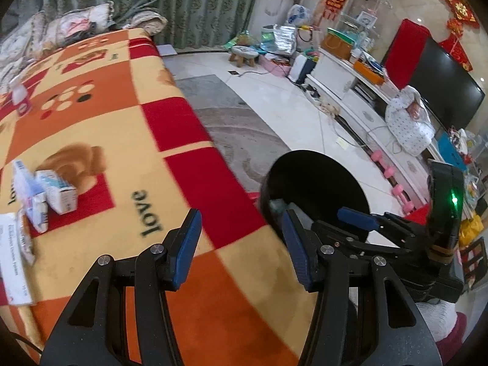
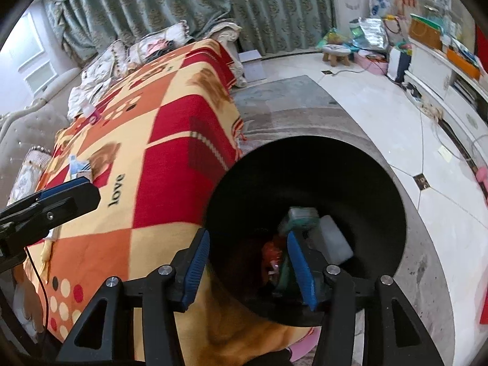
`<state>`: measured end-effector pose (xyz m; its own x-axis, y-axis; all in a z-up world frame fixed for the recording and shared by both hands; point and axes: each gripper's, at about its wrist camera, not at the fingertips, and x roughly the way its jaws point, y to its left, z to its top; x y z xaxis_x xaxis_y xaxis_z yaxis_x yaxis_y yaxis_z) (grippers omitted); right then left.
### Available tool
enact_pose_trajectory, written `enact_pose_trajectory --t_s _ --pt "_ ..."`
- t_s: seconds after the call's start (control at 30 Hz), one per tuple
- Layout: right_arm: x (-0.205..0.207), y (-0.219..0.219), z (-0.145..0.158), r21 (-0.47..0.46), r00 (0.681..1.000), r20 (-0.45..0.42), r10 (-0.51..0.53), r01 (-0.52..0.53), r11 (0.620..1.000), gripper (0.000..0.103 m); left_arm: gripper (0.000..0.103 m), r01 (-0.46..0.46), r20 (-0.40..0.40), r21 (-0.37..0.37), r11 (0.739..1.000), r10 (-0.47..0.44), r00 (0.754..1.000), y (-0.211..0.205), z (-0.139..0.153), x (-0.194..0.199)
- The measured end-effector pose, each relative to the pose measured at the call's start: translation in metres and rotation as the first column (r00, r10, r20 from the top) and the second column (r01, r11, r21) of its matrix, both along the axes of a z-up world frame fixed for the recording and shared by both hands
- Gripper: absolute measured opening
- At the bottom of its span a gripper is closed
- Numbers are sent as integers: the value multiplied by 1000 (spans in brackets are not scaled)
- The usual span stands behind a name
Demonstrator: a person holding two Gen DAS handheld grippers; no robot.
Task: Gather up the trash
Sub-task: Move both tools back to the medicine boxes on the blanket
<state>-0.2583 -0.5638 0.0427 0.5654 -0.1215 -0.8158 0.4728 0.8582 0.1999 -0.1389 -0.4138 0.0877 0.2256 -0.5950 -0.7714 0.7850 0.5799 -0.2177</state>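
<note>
Two views, taken in turn. From the left wrist, a blanket point(image 1: 122, 128) checked in red, orange and cream (the word "love" is printed on it) covers the surface under the left gripper point(image 1: 241, 247), whose blue fingers point(image 1: 186, 244) stand apart with nothing between them. Several small cartons point(image 1: 45, 195) lie on the blanket to the left, one flat white box point(image 1: 12, 259) at the picture's edge, and a small white bottle point(image 1: 21, 97) stands farther back. Beyond the blanket's edge are a grey rug point(image 1: 231, 128) and pale floor tiles, green curtains point(image 1: 170, 3), a wooden stool point(image 1: 243, 55), a white TV cabinet point(image 1: 344, 76) with a dark television point(image 1: 442, 88), and pink dumbbells point(image 1: 393, 180) on the floor. A black trash bin point(image 1: 317, 189) stands just beside the blanket's edge, with the right gripper point(image 1: 323, 216) in front of it.

From the right wrist, the bin point(image 2: 350, 164) fills the middle, its mouth open toward the camera. Inside lie a pale carton point(image 2: 300, 215), a white block point(image 2: 334, 239) and red wrapping point(image 2: 271, 253). The right gripper point(image 2: 248, 270) hangs at the bin's near rim, fingers point(image 2: 196, 270) apart and gripping nothing. The left gripper point(image 2: 70, 192) juts in at the left over the blanket point(image 2: 170, 140), near a carton point(image 2: 80, 167). Cushions point(image 2: 109, 58) are piled at the far end, below the curtains point(image 2: 244, 6).
</note>
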Motion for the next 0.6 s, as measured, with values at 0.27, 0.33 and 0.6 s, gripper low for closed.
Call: enact_pose_trajectory --t_s 0.27,0.33,0.6 --pt "23 34 9 -18 998 7 68 -67 998 60 53 -82 33 10 997 82 996 42 2 15" --pt "31 45 10 -20 996 9 88 -88 996 60 53 -103 41 14 995 102 994 54 2 19" --pt "64 85 6 -11 984 -2 177 -177 984 62 53 -201 55 40 979 198 979 106 -1 40"
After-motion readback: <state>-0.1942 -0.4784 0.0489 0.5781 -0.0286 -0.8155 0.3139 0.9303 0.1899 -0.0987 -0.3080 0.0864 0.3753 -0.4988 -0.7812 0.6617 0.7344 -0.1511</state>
